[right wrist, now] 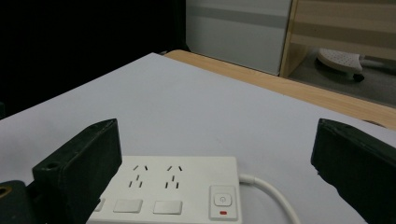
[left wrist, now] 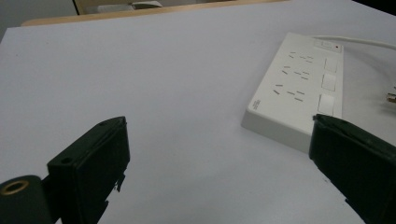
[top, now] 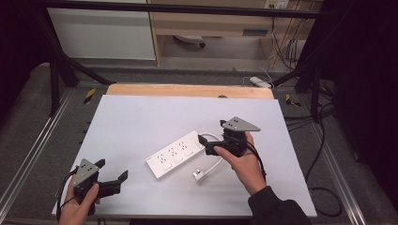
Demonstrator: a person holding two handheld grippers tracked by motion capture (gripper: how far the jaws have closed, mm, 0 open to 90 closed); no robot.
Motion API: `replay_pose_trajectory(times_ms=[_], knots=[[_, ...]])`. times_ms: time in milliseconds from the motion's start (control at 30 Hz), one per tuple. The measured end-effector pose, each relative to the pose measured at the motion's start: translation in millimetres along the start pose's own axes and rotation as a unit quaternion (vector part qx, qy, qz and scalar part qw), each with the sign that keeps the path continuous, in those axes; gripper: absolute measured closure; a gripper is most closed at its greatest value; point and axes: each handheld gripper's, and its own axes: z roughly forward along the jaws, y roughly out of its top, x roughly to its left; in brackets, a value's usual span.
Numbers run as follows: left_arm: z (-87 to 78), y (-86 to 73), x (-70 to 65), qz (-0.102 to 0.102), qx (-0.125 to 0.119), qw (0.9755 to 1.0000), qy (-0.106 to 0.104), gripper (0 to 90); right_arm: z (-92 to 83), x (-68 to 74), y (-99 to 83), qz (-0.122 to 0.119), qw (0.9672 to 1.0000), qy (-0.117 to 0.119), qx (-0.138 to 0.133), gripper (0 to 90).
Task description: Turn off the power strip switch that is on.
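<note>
At near-left corner of the white table [top: 141, 117]: left gripper [top: 114, 174], jaws spread wide, holding nothing, well apart from the power strip [top: 174, 154]. Mid-table: white power strip lies diagonal, sockets up. Its cord [top: 213, 165] loops to a plug [top: 199, 175] lying just beside it. Right: right gripper [top: 206, 145] at strip's switch end, jaws released, empty. Cables [top: 324, 140] trail on the floor beyond the right edge.

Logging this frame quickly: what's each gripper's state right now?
Left gripper: open, holding nothing.
Right gripper: open, holding nothing, over the power strip's cord end.
</note>
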Motion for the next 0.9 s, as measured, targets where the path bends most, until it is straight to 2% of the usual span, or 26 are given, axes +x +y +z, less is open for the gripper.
replay_pose_trajectory(times_ms=[200, 533, 733, 900], knots=[[0.1, -0.2, -0.3, -0.003, -0.001, 1.0, -0.001, 5.0, -21.6, -14.0, -2.4, 0.004, 0.9998, -0.007, -0.017, 3.3], [-0.5, -0.1, 0.0, -0.006, -0.006, 1.0, 0.0, 5.0, -68.1, -45.0, -16.5, 0.024, 0.9974, -0.046, -0.049, 5.5], [-0.7, -0.1, -0.7, -0.007, -0.008, 0.9999, 0.0, 5.0, -97.3, -64.1, -36.1, 0.028, 0.9948, -0.076, -0.061, 6.5], [0.1, -0.5, -1.2, -0.008, -0.007, 0.9999, 0.001, 5.0, -116.9, -79.8, -63.6, 0.036, 0.9924, -0.104, -0.054, 6.5]])
